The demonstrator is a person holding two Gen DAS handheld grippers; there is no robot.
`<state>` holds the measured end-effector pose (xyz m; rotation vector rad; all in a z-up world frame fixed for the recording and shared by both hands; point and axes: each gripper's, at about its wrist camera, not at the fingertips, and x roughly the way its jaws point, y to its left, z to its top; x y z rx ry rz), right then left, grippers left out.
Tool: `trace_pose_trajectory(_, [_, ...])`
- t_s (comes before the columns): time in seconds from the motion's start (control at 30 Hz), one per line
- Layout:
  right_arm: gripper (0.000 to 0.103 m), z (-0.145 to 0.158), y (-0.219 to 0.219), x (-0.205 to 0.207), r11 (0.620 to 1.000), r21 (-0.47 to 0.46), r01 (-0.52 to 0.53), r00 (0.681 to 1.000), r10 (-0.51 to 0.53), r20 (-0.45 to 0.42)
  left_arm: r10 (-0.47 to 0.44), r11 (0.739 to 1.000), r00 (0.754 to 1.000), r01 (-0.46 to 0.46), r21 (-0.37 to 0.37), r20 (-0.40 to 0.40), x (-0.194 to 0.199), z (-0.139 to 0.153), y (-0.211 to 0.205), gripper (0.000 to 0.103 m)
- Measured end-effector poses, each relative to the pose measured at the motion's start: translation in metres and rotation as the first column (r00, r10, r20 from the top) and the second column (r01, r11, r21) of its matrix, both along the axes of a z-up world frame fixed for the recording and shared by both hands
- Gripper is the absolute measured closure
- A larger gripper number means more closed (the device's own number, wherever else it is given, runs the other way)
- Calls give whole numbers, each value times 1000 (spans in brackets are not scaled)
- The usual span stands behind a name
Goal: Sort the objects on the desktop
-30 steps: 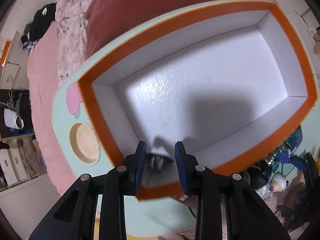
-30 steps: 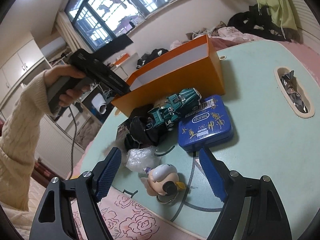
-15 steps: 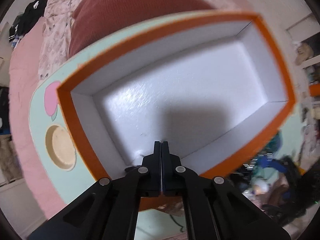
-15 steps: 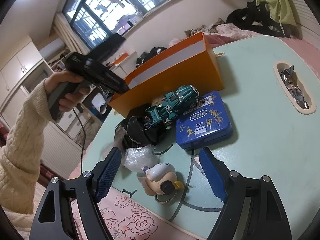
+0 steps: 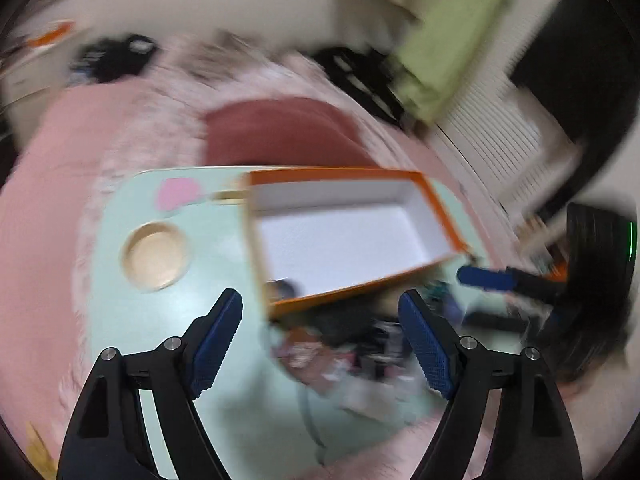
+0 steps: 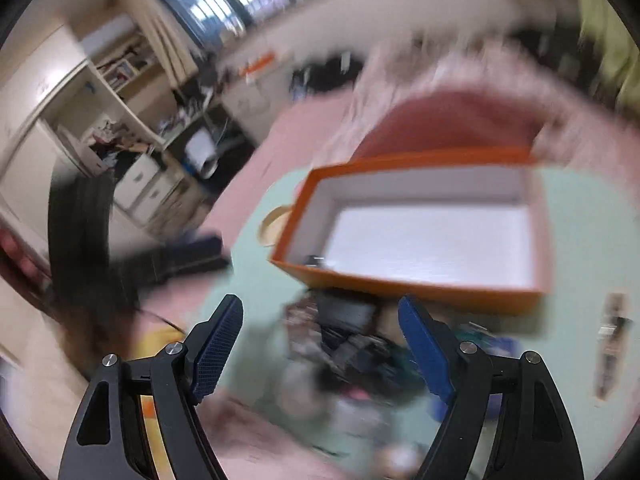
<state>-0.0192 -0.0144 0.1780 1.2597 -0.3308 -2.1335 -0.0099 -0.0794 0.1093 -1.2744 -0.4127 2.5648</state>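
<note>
One blurred clutter heap [image 6: 352,356], unreadable

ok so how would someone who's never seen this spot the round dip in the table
Start at the mint green table and find the big orange box with white insides standing on it. Left of the box in the left wrist view, below a pink patch, lies the round dip. It is a tan circle sunk into the tabletop, the only round recess there.

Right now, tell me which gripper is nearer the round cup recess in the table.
Left. The left gripper, jaws just opened and empty, hovers beside the round recess, on its side of the orange box; the right gripper is off the box's far end.
</note>
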Motion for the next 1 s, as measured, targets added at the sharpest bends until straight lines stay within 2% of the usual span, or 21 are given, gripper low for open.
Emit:
trace_pose_trajectory(0.03, [25,-5,-14,-21,999,0,-32,996,32,80,30,999,1000,-30,13,6,7,-13,-6,23])
trace_pose_trajectory(0.1, [47,-19,-40,-51,995,46,-88,981,78,178,100,992,995,-100,72,13,22,-43,-22,23])
trace_pose_trajectory(0.13, [50,-25,-49,-62,992,83,-98,975,79,207,126,988,992,-127,91,15,29,-54,-25,23])
trace_pose_trajectory(0.17, [51,-34,-60,-74,986,132,-99,972,67,226,145,984,989,-146,98,20,35,-63,-27,23])
trace_pose_trajectory(0.23, [51,-48,-78,-89,974,195,-114,967,64,246,160,985,987,-162,60,27,44,-82,-21,23])
trace_pose_trajectory(0.3, [51,-59,-91,-98,969,213,-125,959,63,277,161,986,987,-162,30,19,48,-92,-14,23])
trace_pose_trajectory(0.43, [50,-84,-117,-108,935,304,-181,937,71,341,122,992,992,-123,42,34,46,-96,-4,23])
trace_pose_trajectory(0.47, [51,-84,-120,-106,929,324,-179,946,72,315,117,992,993,-118,43,28,45,-94,-2,23])
trace_pose_trajectory(0.5, [66,-83,-120,-105,922,347,-172,950,63,306,110,993,994,-111,44,18,45,-92,1,23])
trace_pose_trajectory(0.57, [89,-84,-117,-105,893,430,-130,962,8,274,101,994,995,-102,46,11,46,-91,3,23])
trace_pose_trajectory(0.63, [96,-85,-112,-104,894,431,-123,965,5,264,100,994,995,-100,50,6,48,-88,3,23])
trace_pose_trajectory(0.77, [97,-84,-90,-110,925,375,-66,966,-34,255,107,993,994,-108,57,9,49,-89,1,23])
trace_pose_trajectory(0.93, [96,-60,-69,-107,952,305,-36,973,-36,227,129,990,992,-130,54,14,41,-91,-5,23])
trace_pose_trajectory(0.97, [96,-58,-65,-106,954,295,-46,970,-28,243,132,990,991,-133,52,16,39,-91,-5,23])
trace_pose_trajectory(1.0, [89,-57,-64,-105,955,289,-60,965,-19,262,132,990,991,-133,49,18,38,-91,-4,23])
